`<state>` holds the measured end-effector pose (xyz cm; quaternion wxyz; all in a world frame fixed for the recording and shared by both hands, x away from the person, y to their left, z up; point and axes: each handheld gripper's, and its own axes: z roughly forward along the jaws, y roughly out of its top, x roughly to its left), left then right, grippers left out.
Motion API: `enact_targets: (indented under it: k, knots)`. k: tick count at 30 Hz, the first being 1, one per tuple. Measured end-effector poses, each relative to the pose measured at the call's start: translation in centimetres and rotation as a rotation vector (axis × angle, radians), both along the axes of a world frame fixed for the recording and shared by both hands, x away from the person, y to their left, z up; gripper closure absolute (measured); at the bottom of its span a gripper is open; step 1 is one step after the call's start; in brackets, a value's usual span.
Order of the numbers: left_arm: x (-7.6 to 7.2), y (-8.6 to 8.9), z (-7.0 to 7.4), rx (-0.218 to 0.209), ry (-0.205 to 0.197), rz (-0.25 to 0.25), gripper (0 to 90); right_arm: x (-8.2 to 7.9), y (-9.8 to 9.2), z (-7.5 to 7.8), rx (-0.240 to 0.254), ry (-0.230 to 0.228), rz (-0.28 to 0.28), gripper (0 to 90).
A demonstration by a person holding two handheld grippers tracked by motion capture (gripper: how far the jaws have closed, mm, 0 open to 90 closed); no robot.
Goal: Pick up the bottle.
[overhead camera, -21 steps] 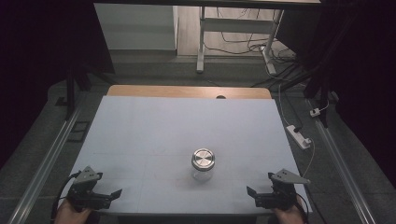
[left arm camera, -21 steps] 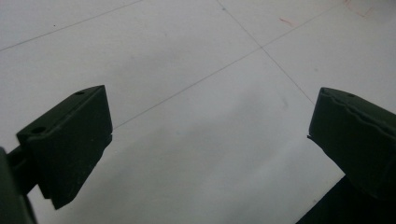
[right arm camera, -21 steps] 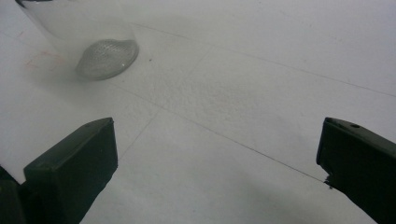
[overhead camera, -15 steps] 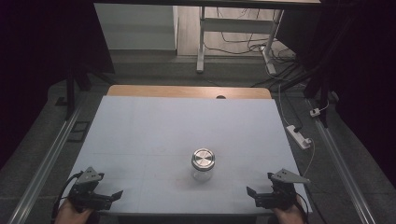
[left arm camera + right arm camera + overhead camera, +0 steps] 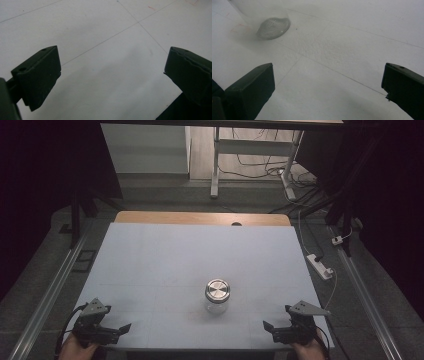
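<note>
White table (image 5: 165, 260), glass jar (image 5: 217, 296) upright; dark room.

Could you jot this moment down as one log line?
jar: upright, lid on, mid-table | left tongs: open, empty, near corner | right tongs: open, empty, near corner

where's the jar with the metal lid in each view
High view: the jar stands on the white table, near the front edge, between the two tongs.
Left gripper view: I cannot make it out among the bare table and black jaws.
Right gripper view: its glass base sits upper left.
Shared landmark: thin lines ruled on the table.
</note>
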<state>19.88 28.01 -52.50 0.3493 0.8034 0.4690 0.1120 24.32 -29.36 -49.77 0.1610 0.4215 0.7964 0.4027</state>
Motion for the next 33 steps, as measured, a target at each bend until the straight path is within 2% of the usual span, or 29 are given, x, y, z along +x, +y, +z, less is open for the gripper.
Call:
enact_targets:
  k: [5, 10, 25, 33]
  knots:
    - [0.0, 0.0, 0.0, -0.005, 0.002, -0.001, 1.6, 0.0, 0.2, 0.0, -0.015, -0.002, 0.016, 0.0]
    - [0.0, 0.1, 0.0, -0.012, 0.003, 0.000, 1.5, -0.1, 0.4, 0.2, 0.028, -0.019, 0.038, 0.0]
    - [0.0, 0.3, 0.0, -0.026, 0.004, -0.002, 1.5, 0.0, 1.2, 0.5, 0.046, -0.054, 0.087, 0.0]
    - [0.1, 0.3, 0.0, -0.028, 0.006, -0.002, 1.5, 0.2, 1.8, 0.5, 0.043, -0.054, 0.109, 0.0]
